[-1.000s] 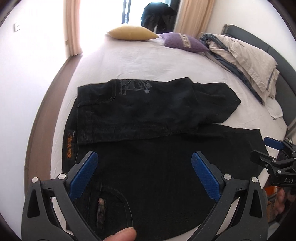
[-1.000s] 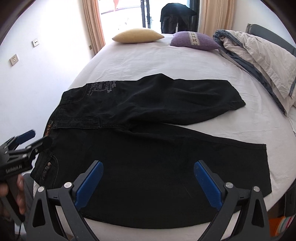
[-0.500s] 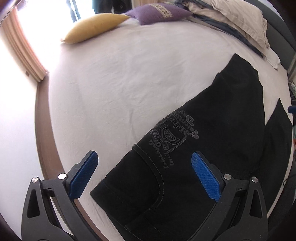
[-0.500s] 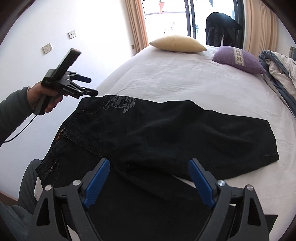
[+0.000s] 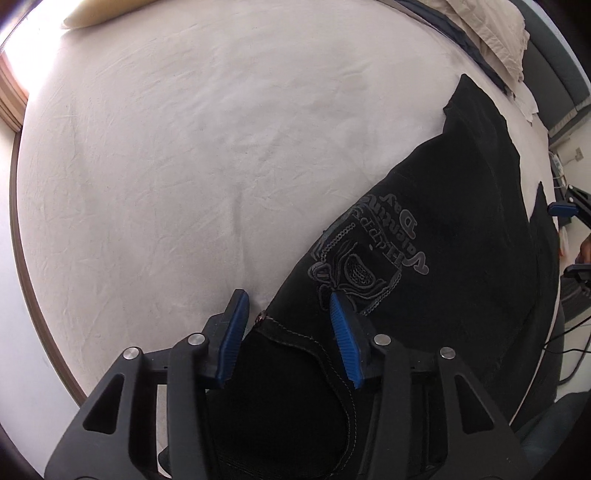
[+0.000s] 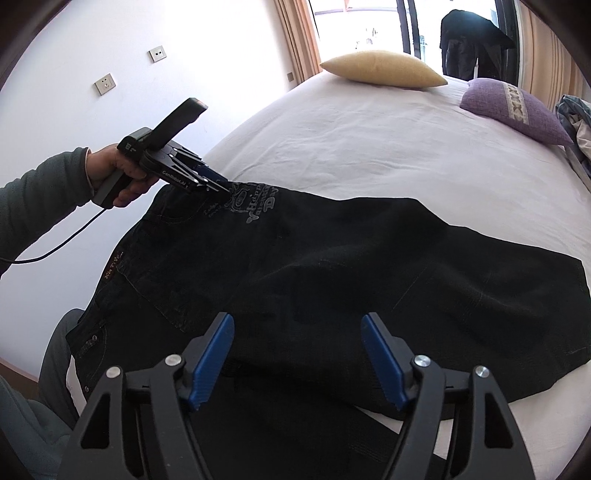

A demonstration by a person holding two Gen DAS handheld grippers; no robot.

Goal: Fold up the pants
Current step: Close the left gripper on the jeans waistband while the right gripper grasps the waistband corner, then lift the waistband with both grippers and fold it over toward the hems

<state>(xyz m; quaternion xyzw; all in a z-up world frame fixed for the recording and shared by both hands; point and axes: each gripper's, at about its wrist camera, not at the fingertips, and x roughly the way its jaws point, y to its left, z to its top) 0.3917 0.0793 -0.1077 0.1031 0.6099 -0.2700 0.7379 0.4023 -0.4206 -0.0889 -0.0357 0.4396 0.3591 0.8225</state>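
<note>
Pants: your black denim pants [image 6: 332, 280] lie spread on the bed, one leg folded across the other. The cloth is matte and heavy, with pale stitched seams and a grey printed emblem [image 5: 373, 258] near the waistband corner.
Waist patch: a small brown label [image 6: 113, 266] sits on the waistband at the edge nearest you.
Left tool: your left tool [image 5: 288, 325] is low over the waistband corner, beside the emblem. Its ribbed blue pads [image 5: 232, 332] stand part open, straddling the cloth edge with a gap showing, nothing clamped. From the right wrist view you see it tilted down, its tips at the fabric [image 6: 218, 182].
Right tool: your right tool [image 6: 297, 358] hovers above the middle of the pants where the legs overlap, its blue pads apart and empty.
Bed: a white, lightly creased sheet [image 5: 184, 147] covers the bed.
Pillows: a yellow pillow [image 6: 384, 68] and a purple woven pillow [image 6: 513, 110] rest at the far end, well apart from the pants.
Bedding: rumpled beige bedding [image 5: 491, 33] is heaped at the far right side.
</note>
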